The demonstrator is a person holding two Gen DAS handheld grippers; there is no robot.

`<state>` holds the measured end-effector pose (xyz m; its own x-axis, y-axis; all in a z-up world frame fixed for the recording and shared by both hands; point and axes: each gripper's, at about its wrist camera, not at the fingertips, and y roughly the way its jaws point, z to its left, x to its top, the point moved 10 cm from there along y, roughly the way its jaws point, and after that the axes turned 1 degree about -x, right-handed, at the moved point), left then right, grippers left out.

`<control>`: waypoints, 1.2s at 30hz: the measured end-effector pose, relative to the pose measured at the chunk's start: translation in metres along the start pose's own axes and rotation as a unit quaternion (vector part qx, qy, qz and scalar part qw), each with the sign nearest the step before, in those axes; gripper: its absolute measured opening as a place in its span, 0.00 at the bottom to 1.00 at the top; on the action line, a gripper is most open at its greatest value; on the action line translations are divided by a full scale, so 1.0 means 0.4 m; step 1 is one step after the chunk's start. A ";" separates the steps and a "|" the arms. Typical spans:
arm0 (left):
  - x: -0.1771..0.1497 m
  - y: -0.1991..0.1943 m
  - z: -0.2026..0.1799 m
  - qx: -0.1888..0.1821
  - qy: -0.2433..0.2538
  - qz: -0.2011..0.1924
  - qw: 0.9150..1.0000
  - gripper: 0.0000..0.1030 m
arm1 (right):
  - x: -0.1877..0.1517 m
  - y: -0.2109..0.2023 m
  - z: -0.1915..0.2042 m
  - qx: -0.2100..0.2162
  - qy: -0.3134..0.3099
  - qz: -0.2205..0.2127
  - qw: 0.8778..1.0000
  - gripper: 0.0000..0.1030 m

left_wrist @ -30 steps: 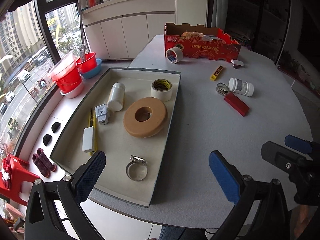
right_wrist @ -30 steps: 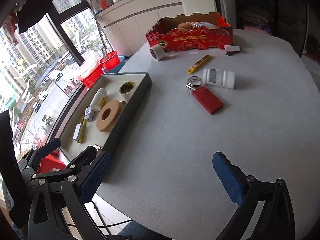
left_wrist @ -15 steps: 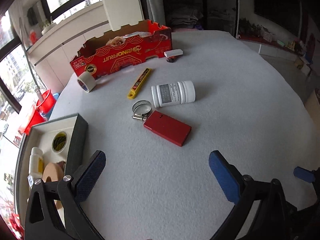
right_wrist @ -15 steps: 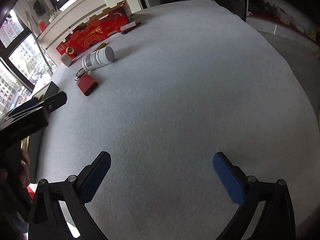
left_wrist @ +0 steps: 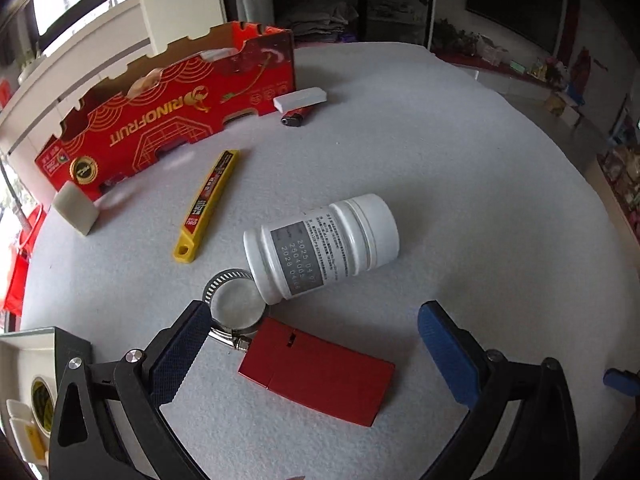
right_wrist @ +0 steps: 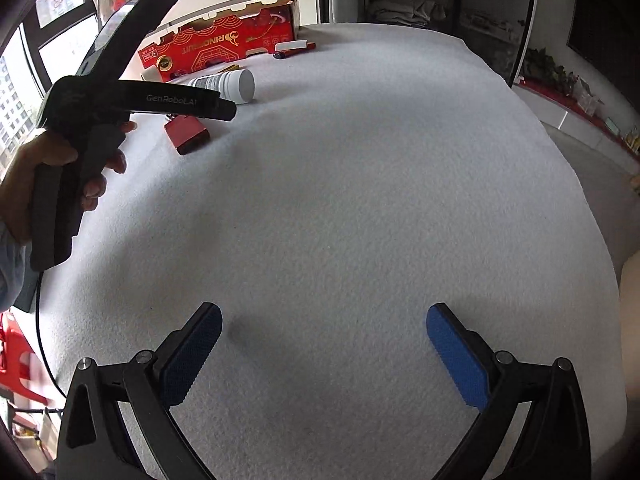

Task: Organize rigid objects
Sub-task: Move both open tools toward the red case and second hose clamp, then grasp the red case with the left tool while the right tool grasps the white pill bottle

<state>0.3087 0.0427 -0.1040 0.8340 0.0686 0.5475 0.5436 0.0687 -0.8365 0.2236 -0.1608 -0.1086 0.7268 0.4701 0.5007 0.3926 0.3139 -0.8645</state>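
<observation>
Left wrist view: left gripper (left_wrist: 316, 344) spread wide over the red case (left_wrist: 320, 372), hose clamp (left_wrist: 232, 304) near its left finger; right gripper (right_wrist: 324, 348) likewise apart above bare table (right_wrist: 380, 200).

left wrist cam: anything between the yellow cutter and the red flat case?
Yes, in the left wrist view: the metal hose clamp lies between the yellow cutter and the red case, its screw end at the case's corner.

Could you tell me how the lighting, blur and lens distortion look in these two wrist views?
Left wrist view: even daylight, the white bottle label is sharp, fisheye bends the red cardboard box, and the corners are dark. Right wrist view: window glare at upper left, a soft shadow on the table near the right gripper, edges smeared.
</observation>
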 end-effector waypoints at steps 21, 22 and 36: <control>-0.090 -0.051 -0.172 -0.001 -0.036 0.021 0.999 1.00 | -0.034 -0.047 -0.057 0.027 0.056 -0.023 0.998 1.00; -0.095 -0.037 -0.171 0.007 -0.042 0.035 0.999 1.00 | -0.036 -0.048 -0.058 0.026 0.052 -0.022 0.998 1.00; -0.093 -0.077 -0.239 -0.014 -0.023 0.040 0.999 0.36 | -0.044 -0.054 -0.074 0.039 0.078 -0.002 0.996 1.00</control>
<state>0.2699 -0.0570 -0.1004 0.8700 0.1177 0.4788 0.4784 0.0337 -0.8775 0.2189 -0.2003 -0.0999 0.8066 0.3371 0.4856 0.3549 0.3809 -0.8538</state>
